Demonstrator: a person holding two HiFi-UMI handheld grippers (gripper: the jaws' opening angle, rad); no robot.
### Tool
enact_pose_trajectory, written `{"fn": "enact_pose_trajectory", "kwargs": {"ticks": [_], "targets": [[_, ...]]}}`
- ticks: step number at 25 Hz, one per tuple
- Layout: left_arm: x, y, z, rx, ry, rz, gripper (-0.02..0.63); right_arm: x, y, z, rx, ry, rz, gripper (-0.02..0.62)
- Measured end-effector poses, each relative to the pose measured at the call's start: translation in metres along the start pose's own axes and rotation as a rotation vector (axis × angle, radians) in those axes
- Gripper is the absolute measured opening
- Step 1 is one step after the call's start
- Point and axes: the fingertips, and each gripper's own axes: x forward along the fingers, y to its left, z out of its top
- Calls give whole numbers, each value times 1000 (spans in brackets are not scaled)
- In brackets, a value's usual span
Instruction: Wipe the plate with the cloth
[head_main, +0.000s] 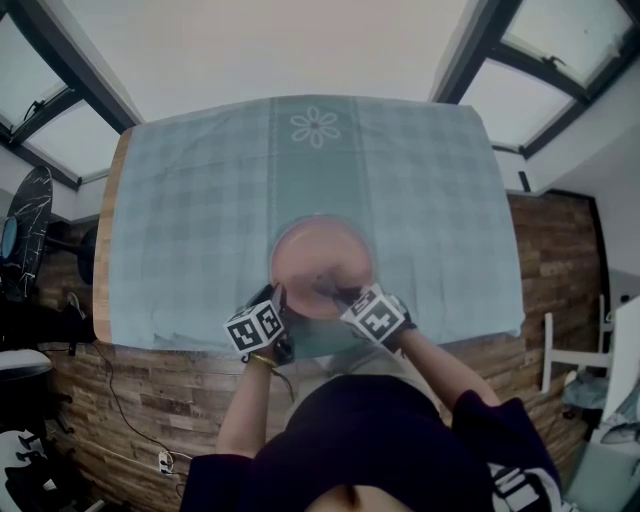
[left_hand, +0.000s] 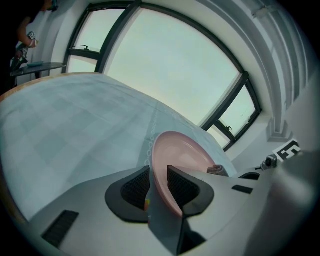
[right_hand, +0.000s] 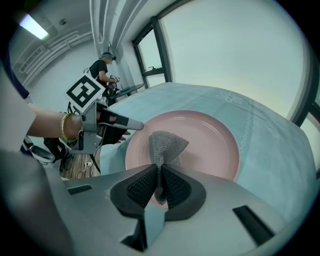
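A round pink plate (head_main: 322, 266) lies near the front edge of the table, on a pale blue checked tablecloth (head_main: 190, 220). My left gripper (head_main: 277, 303) is shut on the plate's near left rim; in the left gripper view the plate (left_hand: 182, 159) stands edge-on between the pads. My right gripper (head_main: 340, 296) is shut on a small grey knitted cloth (right_hand: 166, 146), which fans out over the plate (right_hand: 210, 145) and touches its inside. The left gripper (right_hand: 131, 126) shows at the plate's left edge in the right gripper view.
The tablecloth bears a white flower print (head_main: 316, 127) at the far middle. The wooden table edge (head_main: 104, 250) shows on the left. Windows surround the table. A person (right_hand: 102, 70) stands in the background by another table. A white chair (head_main: 575, 355) stands at the right.
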Motion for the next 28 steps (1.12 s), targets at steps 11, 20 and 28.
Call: {"fn": "enact_pose_trajectory", "kwargs": {"ticks": [11,20,28], "targets": [[-35,-22,-19,68,-68,23,104,-31,13,-5,80,-123,-57,32],[-71,-47,-43,50,-117,-22,82,-48,44,-28,152,-193,-37,32],[-102,-72,-71,109,-154,-16,28,-69,72,-46,177,-252,-26,32]]}}
